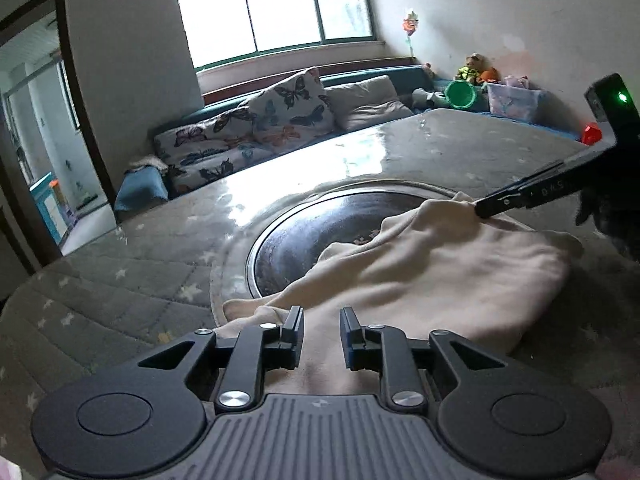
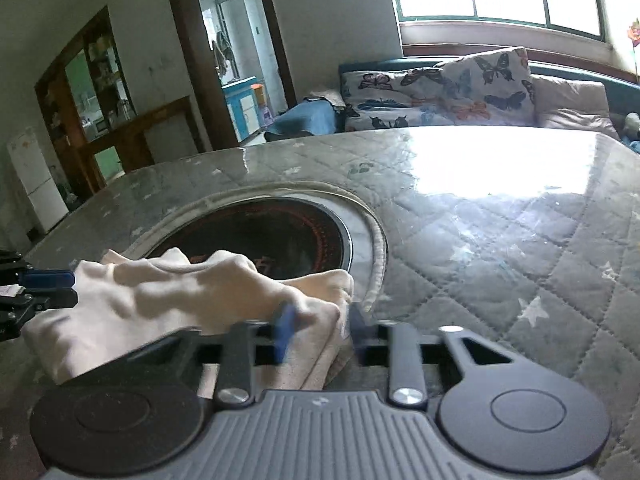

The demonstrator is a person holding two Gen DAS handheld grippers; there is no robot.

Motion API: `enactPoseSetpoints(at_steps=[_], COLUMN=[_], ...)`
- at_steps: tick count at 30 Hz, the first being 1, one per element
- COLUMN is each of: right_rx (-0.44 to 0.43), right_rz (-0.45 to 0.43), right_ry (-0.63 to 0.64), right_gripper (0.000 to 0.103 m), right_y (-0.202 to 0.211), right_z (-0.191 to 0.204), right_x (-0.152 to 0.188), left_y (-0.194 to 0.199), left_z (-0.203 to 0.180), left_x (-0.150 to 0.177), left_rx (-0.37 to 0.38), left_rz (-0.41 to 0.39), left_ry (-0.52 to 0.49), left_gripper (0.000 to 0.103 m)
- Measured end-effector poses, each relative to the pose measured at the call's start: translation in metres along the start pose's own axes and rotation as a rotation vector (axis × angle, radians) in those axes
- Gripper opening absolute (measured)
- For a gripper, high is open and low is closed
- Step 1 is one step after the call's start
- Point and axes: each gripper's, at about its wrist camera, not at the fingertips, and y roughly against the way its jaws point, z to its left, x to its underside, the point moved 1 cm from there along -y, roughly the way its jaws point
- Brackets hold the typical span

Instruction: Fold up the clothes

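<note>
A cream garment (image 1: pixel 440 272) lies rumpled on the quilted grey table cover (image 1: pixel 120 280), partly over a round black hob (image 1: pixel 304 232) set into the table. My left gripper (image 1: pixel 321 316) hovers over the garment's near edge with its jaws a little apart and the pads not pressing on the cloth. My right gripper (image 1: pixel 478 210) comes in from the right and pinches the garment's far corner. In the right wrist view, the right gripper (image 2: pixel 320 316) is blurred, with a fold of the garment (image 2: pixel 160 296) between its fingers. The left gripper (image 2: pixel 74 288) shows at the left edge.
The hob (image 2: pixel 256 236) has a raised pale ring around it. Behind the table stands a sofa with butterfly cushions (image 1: pixel 280 112). A green bucket (image 1: pixel 460 94), a storage box (image 1: pixel 514 100) and toys sit in the far right corner. A doorway (image 1: pixel 40 128) opens on the left.
</note>
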Motion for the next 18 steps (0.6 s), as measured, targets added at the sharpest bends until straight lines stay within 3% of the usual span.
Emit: enactPoseSetpoints(at_steps=[6, 11, 15, 18], right_rx=[0.16, 0.042, -0.058, -0.079], right_rz=[-0.034, -0.076, -0.046, -0.031], right_ry=[0.019, 0.069, 0.13, 0.182], right_gripper=[0.004, 0.005, 0.006, 0.007], right_y=[0.005, 0.012, -0.008, -0.025], right_z=[-0.003, 0.016, 0.047, 0.064], right_x=[0.001, -0.006, -0.011, -0.014], left_y=[-0.012, -0.01, -0.019, -0.031], left_z=[0.011, 0.018, 0.026, 0.034], left_x=[0.007, 0.001, -0.009, -0.01], left_rx=[-0.013, 0.012, 0.028, 0.004], left_rz=[0.039, 0.014, 0.008, 0.032], left_ry=[0.043, 0.088, 0.117, 0.141], left_gripper=[0.025, 0.025, 0.026, 0.026])
